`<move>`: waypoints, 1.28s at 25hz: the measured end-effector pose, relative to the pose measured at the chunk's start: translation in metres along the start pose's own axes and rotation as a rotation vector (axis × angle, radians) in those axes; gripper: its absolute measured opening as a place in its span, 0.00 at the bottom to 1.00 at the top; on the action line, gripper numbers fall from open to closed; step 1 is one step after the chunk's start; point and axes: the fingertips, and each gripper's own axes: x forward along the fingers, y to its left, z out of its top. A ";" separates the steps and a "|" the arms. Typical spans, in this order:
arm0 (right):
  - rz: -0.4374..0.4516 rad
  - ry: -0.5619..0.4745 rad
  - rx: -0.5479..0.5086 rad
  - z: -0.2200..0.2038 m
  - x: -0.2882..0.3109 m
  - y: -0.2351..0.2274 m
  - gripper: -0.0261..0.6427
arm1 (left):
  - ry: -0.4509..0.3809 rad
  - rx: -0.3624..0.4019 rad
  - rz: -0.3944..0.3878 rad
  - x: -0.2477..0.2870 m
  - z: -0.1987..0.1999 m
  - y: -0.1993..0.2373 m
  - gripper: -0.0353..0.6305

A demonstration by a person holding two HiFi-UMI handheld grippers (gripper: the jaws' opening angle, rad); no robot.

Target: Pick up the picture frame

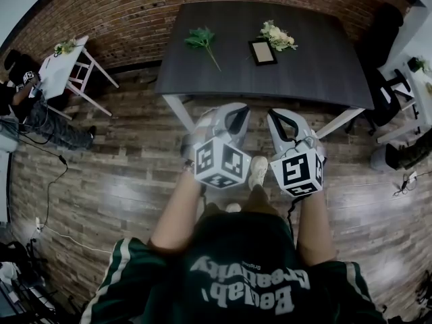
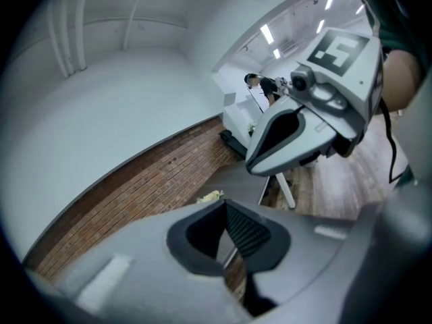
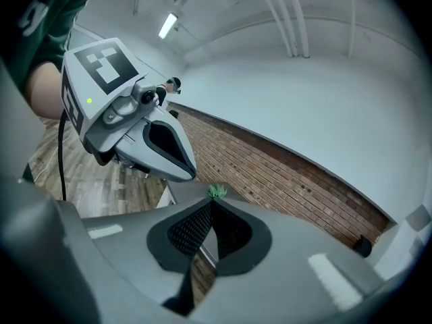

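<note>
At twelve o'clock on the dark counter (image 1: pixel 317 73), the picture frame (image 1: pixel 262 52) lies untouched beside pale flowers (image 1: pixel 278 37). The left hand-held gripper (image 1: pixel 226 111) and right hand-held gripper (image 1: pixel 283 118), both closed and empty, hover well short at six o'clock. Approach and grasp remain.

A dark grey table (image 1: pixel 304 52) stands on wood-plank floor (image 1: pixel 121 181) beside a red brick wall (image 1: pixel 135 12); a white side table (image 1: pixel 57 73) sits left.

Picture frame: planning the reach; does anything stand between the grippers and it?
Nothing visible does. The picture frame lies on the table with bare tabletop on its near side; the green sprig is left of it, the white flowers by its far right corner.
</note>
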 end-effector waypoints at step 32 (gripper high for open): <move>0.044 -0.008 -0.011 -0.041 0.118 -0.119 0.05 | 0.012 -0.032 0.021 0.148 0.000 0.085 0.06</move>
